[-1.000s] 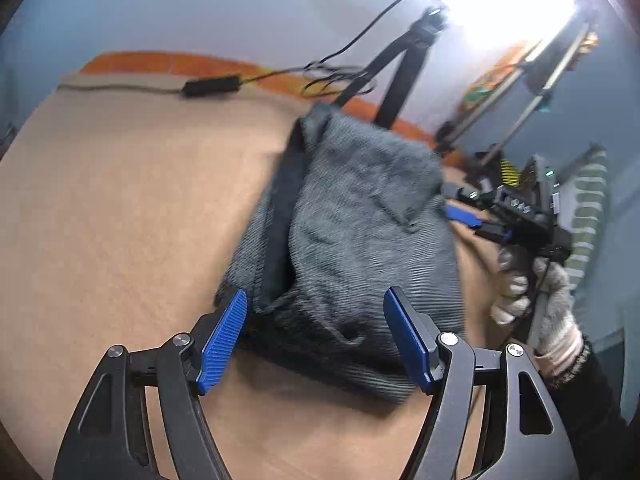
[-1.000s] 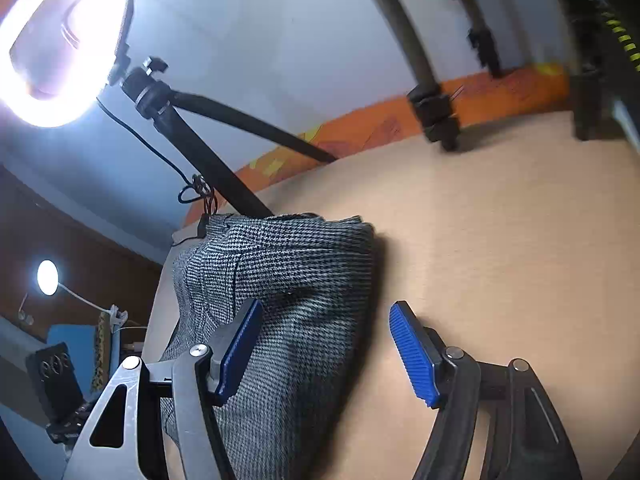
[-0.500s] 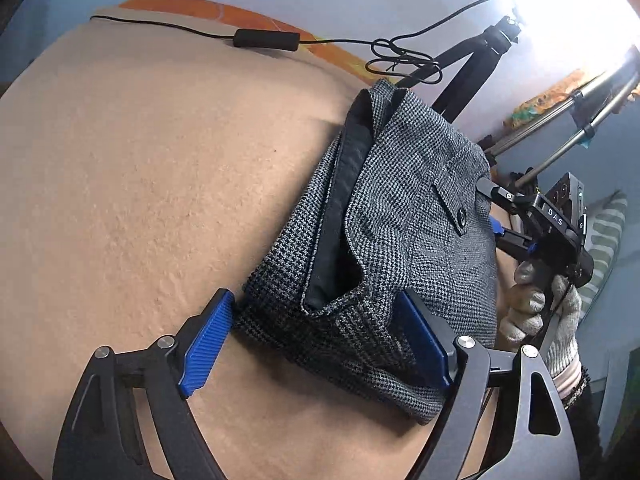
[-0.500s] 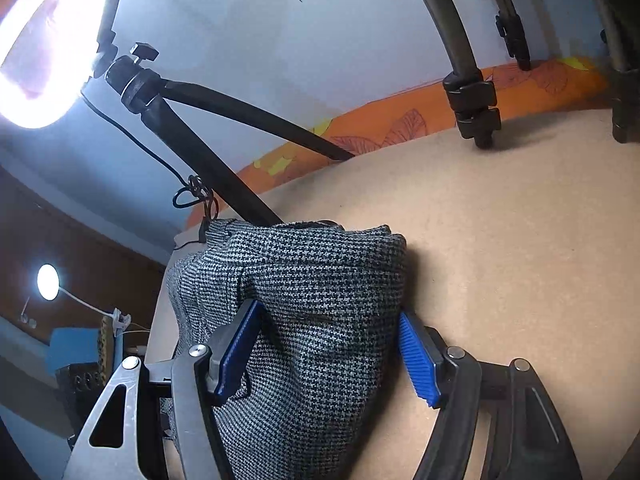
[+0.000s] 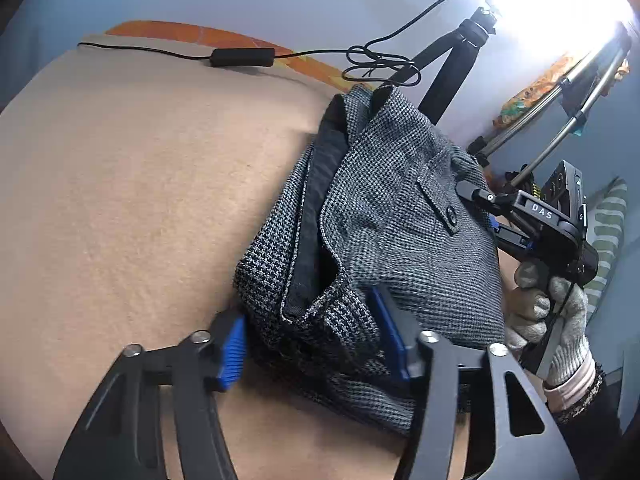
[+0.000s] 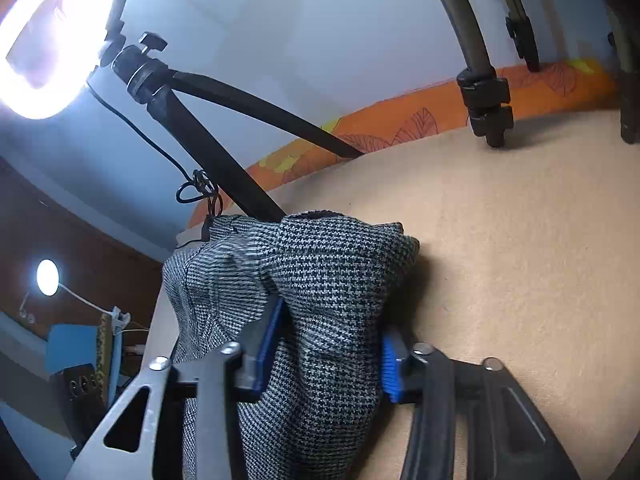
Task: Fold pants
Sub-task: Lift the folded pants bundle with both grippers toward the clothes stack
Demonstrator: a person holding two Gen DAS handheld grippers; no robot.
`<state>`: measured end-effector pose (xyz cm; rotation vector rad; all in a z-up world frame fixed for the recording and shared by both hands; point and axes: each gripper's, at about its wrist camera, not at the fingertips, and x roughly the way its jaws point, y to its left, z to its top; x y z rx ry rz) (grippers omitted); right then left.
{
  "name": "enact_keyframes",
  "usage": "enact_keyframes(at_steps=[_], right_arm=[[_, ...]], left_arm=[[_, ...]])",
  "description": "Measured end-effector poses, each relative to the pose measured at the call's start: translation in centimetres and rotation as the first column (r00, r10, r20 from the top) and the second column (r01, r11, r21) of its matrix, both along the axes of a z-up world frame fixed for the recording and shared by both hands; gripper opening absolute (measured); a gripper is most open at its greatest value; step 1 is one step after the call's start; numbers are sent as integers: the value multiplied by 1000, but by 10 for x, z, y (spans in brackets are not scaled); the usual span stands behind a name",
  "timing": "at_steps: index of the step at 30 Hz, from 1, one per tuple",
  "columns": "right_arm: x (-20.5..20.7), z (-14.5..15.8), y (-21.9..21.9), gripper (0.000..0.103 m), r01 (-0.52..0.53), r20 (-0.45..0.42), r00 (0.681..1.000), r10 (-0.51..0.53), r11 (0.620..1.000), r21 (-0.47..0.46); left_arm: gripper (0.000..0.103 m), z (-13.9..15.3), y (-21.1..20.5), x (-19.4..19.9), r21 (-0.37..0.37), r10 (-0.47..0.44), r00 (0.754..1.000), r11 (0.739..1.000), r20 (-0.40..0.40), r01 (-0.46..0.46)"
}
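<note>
The left gripper (image 5: 312,344) has its blue pads pinching a bunched corner of the grey houndstooth pants (image 5: 392,216), and the right gripper (image 6: 328,344) clamps the opposite edge, likely so both ends travel together as a neat bundle. The folded pants lie on the tan table (image 5: 140,184), toward one o'clock from the left gripper. The right gripper's body reads "DAS".
</note>
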<state>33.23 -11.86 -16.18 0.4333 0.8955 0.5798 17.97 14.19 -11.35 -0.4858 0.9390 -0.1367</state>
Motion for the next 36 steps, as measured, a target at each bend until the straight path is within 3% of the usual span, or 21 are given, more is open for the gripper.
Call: enact_keyframes(at_steps=[6, 12, 19, 26, 36], right_arm=[[-7, 6, 7, 25, 6, 33, 999, -4, 999, -38], [-24, 27, 15, 17, 11, 116, 993, 1, 994, -108], [-57, 68, 32, 15, 3, 247, 968, 53, 975, -221], [-85, 92, 37, 15, 2, 295, 952, 89, 956, -294], [-127, 126, 13, 15, 48, 360, 929, 85, 937, -346]], left_arm=[[34, 5, -4, -4, 4, -12, 999, 1000, 34, 12], [30, 17, -12, -5, 39, -30, 996, 999, 79, 27], [27, 32, -22, -13, 50, -59, 991, 997, 118, 53], [26, 51, -56, -32, 104, -153, 975, 985, 161, 138], [25, 74, -98, -50, 78, -213, 954, 977, 212, 201]])
